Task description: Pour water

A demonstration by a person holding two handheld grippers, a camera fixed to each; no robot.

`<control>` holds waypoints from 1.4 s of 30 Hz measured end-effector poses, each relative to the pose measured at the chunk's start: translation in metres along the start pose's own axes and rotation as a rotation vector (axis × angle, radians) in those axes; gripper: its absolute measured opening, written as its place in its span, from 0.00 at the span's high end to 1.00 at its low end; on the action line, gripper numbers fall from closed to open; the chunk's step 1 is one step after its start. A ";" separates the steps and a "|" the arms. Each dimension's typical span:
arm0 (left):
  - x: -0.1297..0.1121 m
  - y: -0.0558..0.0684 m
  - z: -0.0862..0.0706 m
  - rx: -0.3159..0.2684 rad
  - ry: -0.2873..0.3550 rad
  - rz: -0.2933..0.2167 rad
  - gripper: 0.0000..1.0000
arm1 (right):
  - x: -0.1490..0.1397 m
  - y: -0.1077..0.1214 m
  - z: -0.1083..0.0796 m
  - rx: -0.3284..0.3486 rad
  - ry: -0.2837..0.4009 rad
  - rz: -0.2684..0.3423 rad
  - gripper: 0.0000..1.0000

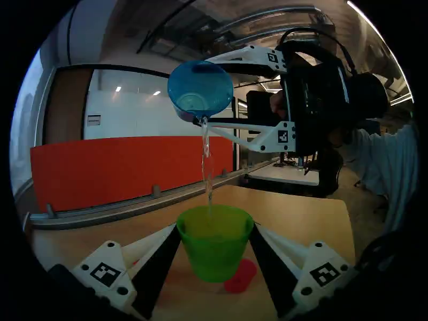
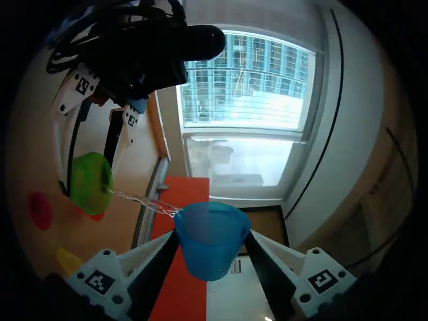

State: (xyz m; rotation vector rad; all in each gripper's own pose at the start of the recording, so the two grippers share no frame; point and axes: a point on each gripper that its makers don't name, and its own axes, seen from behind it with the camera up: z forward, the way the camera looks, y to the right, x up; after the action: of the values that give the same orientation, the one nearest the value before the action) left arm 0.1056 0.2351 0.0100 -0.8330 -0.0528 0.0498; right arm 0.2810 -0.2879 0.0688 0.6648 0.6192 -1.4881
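Left gripper view, left gripper [image 1: 214,231] clasps green cup [image 1: 215,255], right gripper [image 1: 209,91] holds tilted blue cup [image 1: 198,89], water [image 1: 206,160] pouring

- Setting: open-plan office, not a home.
- Long orange partition panel [image 1: 134,171] runs behind the wooden bench [image 1: 299,214], with a grey metal rail [image 1: 150,200] along its foot.
- Behind the partition is a glass-fronted room [image 1: 139,107]. Ceiling lights reflect in the pane, and a small sign [image 1: 94,120] is fixed by the brown door frame [image 1: 67,107].
- Ceiling left open, with ducts and pipes [image 1: 257,21] exposed; a strip light [image 1: 369,21] runs along it.
- Farther back stands a white desk [image 1: 283,174] with a dark monitor [image 1: 259,109] above it.
- In the right gripper view, a tall window [image 2: 251,80] looks out on a multi-storey building with rows of balconies.
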 end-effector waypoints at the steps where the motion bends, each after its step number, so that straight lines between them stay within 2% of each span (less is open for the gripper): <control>1: 0.000 0.000 0.000 0.000 0.001 -0.001 0.13 | 0.001 0.000 0.000 -0.001 0.000 -0.005 0.11; 30: 0.003 -0.002 -0.002 0.007 0.012 -0.008 0.14 | 0.021 0.012 0.000 -0.030 0.005 -0.194 0.11; 36: 0.004 -0.003 -0.003 0.009 0.016 -0.011 0.13 | 0.024 0.011 -0.001 -0.032 0.009 -0.168 0.11; 39: 0.004 -0.002 -0.003 0.011 0.016 -0.010 0.13 | 0.024 0.010 -0.002 -0.032 0.012 -0.131 0.11; 42: 0.005 -0.003 -0.004 0.014 0.016 -0.007 0.13 | 0.021 0.010 -0.003 -0.037 0.010 -0.065 0.11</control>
State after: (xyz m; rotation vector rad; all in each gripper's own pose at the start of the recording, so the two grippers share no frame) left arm 0.1107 0.2304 0.0093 -0.8187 -0.0406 0.0368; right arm 0.2908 -0.3003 0.0512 0.6292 0.6797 -1.5311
